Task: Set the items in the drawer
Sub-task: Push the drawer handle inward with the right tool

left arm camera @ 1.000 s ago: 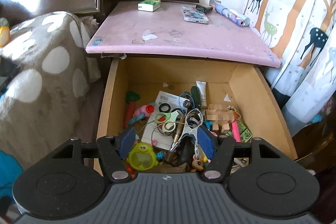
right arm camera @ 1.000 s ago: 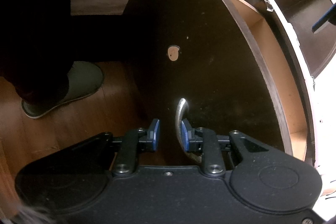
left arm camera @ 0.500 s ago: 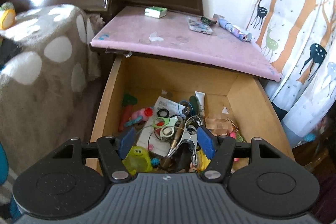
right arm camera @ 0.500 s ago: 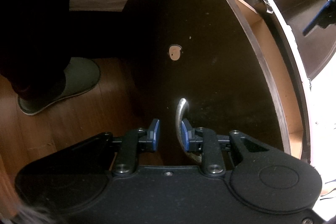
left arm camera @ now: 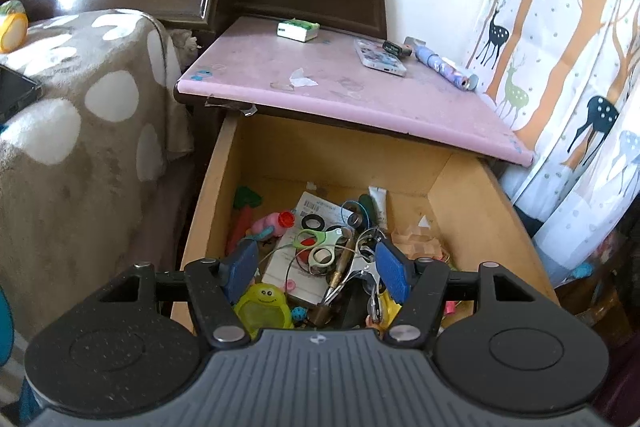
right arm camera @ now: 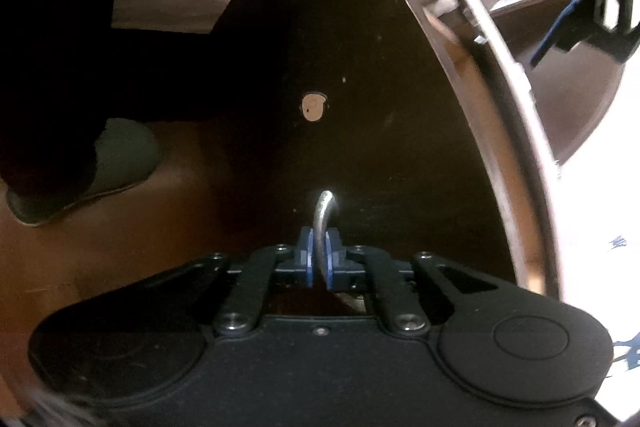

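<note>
- Drawer point(left arm camera: 460, 195) is pulled out from under the pink top point(left arm camera: 360, 99); top's front edge overhangs the drawer's rear part, front part open from above.
- Inside: clutter packed across the floor centre and front – scissors point(left arm camera: 320, 245), paper slip point(left arm camera: 308, 227), white tube point(left arm camera: 378, 203), yellow toy point(left arm camera: 266, 309), red/green toy point(left arm camera: 244, 211) along the left wall. Bare floor shows at the rear and right rear corner.
- Side walls flare outward toward the camera; right wall point(left arm camera: 500, 227) is bare, the clutter thins out near it.
- Left gripper point(left arm camera: 318, 267) hangs over the drawer's front, jaws spread wide, nothing between the pads. Clutter sits directly below the gap.
- Right gripper point(right arm camera: 318, 259) is at the dark drawer front point(right arm camera: 360, 107), jaws closed on the metal handle point(right arm camera: 322, 215); handle curves up out of the pads.
- A small pale hole point(right arm camera: 314, 105) sits above the handle on the front panel.
- On the pink top, rear half: green/white box point(left arm camera: 298, 29), phone point(left arm camera: 380, 57), purple tube point(left arm camera: 446, 67). Front edge is free of objects, only a paper scrap point(left arm camera: 302, 79).
- Left of drawer: spotted blanket point(left arm camera: 80, 115), close to the left wall. Right: deer curtain point(left arm camera: 568, 75), near the right wall.
- Below the front: wood floor point(right arm camera: 140, 227), a slipper point(right arm camera: 100, 171) to the left.
</note>
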